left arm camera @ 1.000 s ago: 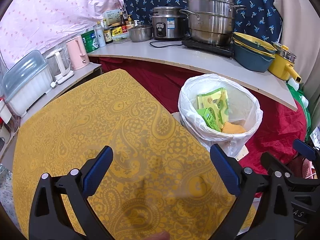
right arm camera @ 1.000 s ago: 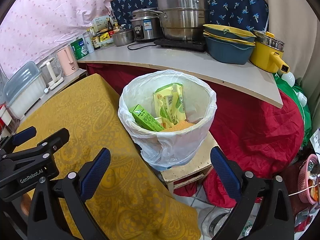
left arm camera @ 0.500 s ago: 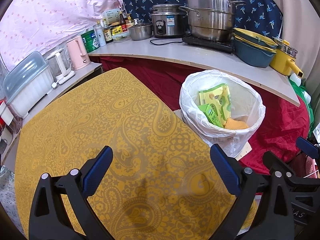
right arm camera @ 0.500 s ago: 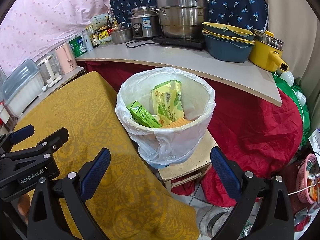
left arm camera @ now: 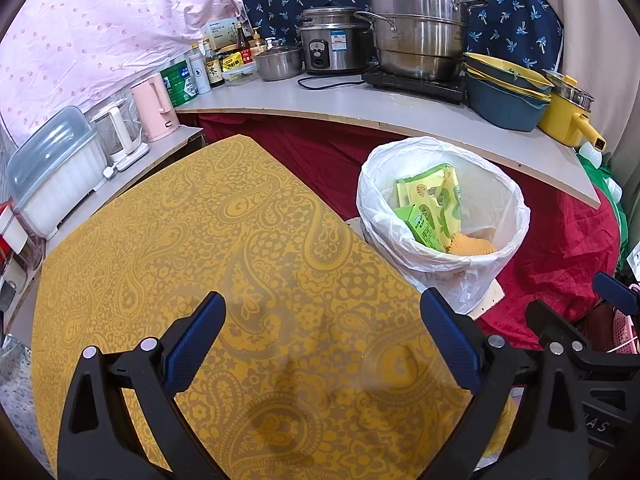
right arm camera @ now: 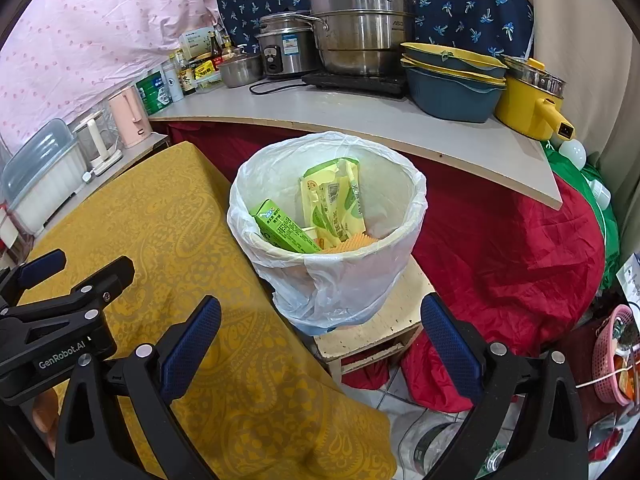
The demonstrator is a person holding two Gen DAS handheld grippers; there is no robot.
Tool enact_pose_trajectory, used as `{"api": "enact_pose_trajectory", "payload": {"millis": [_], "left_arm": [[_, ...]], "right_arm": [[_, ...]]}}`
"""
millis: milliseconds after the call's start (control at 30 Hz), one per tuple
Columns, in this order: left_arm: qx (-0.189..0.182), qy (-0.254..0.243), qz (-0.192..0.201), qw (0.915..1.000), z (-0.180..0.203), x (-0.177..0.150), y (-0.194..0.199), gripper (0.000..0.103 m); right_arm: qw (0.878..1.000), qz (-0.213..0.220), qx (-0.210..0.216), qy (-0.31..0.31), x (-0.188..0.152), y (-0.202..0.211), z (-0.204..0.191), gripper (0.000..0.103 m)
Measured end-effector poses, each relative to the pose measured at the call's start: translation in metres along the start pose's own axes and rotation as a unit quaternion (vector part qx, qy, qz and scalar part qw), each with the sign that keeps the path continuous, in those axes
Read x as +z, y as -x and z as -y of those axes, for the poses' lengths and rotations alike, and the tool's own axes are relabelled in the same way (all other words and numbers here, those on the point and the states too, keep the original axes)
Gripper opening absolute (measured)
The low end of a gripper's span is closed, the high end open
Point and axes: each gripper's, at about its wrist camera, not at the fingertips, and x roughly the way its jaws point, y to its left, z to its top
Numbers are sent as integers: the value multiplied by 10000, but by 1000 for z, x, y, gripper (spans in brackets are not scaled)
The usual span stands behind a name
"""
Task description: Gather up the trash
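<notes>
A bin lined with a white bag (left arm camera: 486,264) (right arm camera: 352,280) stands on a low wooden stool beside the table. Inside lie a green carton (right arm camera: 282,230) (left arm camera: 420,226), a yellow-green wrapper (right arm camera: 334,200) (left arm camera: 434,196) and an orange textured piece (right arm camera: 354,242) (left arm camera: 472,246). My left gripper (left arm camera: 322,340) hangs open over the yellow paisley tablecloth (left arm camera: 200,240), with nothing between its fingers. My right gripper (right arm camera: 320,340) is open and empty, in front of the bin and above the stool. The left gripper's black body (right arm camera: 60,320) shows at the left of the right wrist view.
A curved counter (right arm camera: 360,112) behind the bin carries steel pots (right arm camera: 360,24), a rice cooker, blue and yellow bowls (right arm camera: 452,80), a yellow pot and bottles. Red cloth (right arm camera: 500,248) hangs below it. A pink kettle (left arm camera: 154,108) and a plastic box stand at left. A pink basket (right arm camera: 612,352) sits low right.
Both views have shifted slightly, so the bin sits a little further right and lower in each frame. Both grippers stay open and empty. The trash in the bin has not moved.
</notes>
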Motion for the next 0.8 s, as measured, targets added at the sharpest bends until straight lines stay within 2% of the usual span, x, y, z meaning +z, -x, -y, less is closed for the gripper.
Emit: {"api": "enact_pose_trajectory", "payload": {"millis": [800], "left_arm": [[23, -29, -76, 10000, -2, -2, -5, 93]], "right_arm": [[10000, -23, -4, 0, -3, -2, 1, 96]]}}
